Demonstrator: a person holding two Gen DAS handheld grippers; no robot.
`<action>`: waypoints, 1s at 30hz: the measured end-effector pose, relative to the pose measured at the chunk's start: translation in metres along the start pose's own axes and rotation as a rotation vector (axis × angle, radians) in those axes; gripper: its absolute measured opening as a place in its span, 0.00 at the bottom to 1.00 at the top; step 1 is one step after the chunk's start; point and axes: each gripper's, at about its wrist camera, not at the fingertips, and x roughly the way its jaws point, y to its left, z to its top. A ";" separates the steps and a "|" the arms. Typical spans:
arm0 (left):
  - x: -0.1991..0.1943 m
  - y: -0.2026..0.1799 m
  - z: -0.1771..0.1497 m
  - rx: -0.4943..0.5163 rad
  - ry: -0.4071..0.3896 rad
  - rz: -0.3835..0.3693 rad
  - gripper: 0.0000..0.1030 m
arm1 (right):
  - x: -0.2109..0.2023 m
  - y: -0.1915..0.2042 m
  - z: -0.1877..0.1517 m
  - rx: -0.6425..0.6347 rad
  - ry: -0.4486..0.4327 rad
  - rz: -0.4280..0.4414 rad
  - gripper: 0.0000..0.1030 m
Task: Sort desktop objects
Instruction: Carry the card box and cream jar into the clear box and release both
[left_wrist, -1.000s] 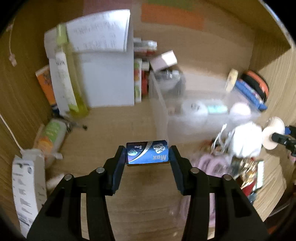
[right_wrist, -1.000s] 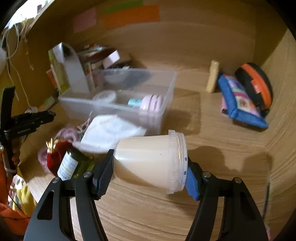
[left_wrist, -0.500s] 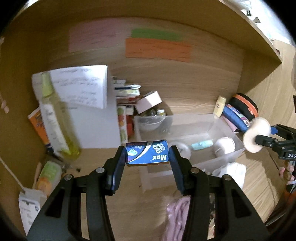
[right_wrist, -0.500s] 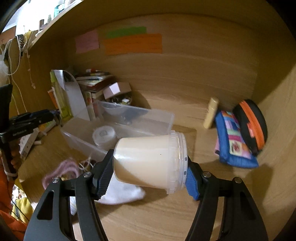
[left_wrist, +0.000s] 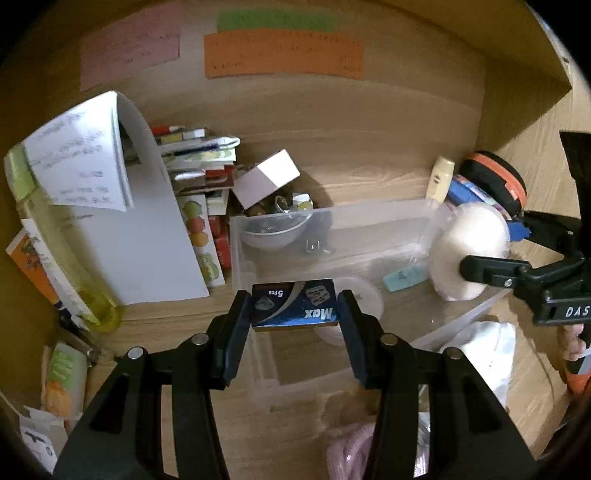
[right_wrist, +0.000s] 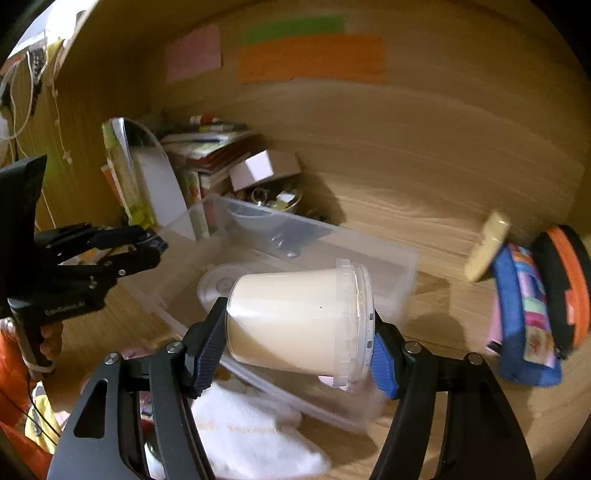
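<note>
My left gripper (left_wrist: 294, 308) is shut on a small blue box marked "Max" (left_wrist: 294, 303) and holds it above the near left end of a clear plastic bin (left_wrist: 332, 221). My right gripper (right_wrist: 299, 325) is shut on a cream tub with a clear lid (right_wrist: 295, 319), held on its side over the bin's right part (right_wrist: 384, 258). The tub (left_wrist: 469, 251) and right gripper also show at the right of the left wrist view. The bin holds a clear bowl (left_wrist: 273, 230), a white round disc (left_wrist: 360, 295) and a teal item (left_wrist: 402, 277).
A white folder (left_wrist: 147, 229), stacked books (left_wrist: 199, 158) and a yellow-green bottle (left_wrist: 55, 243) stand left. A white box (left_wrist: 266, 177) sits behind the bin. A blue pouch (right_wrist: 524, 314), an orange-black case (right_wrist: 565, 288) and a cream tube (right_wrist: 485, 251) lie right. White cloth (right_wrist: 243, 435) lies in front.
Both grippers have moved forward and over the clear bin, each still holding its object. The right gripper with the tub has come closer to the left one.
</note>
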 end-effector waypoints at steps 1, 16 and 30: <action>0.003 0.000 0.000 0.002 0.001 0.002 0.46 | 0.004 0.004 0.003 -0.013 0.007 0.000 0.62; 0.012 -0.014 -0.009 0.070 0.022 -0.005 0.46 | 0.056 0.030 0.006 -0.087 0.137 0.036 0.62; 0.008 -0.015 -0.008 0.047 0.023 -0.020 0.58 | 0.062 0.028 0.007 -0.062 0.177 0.023 0.63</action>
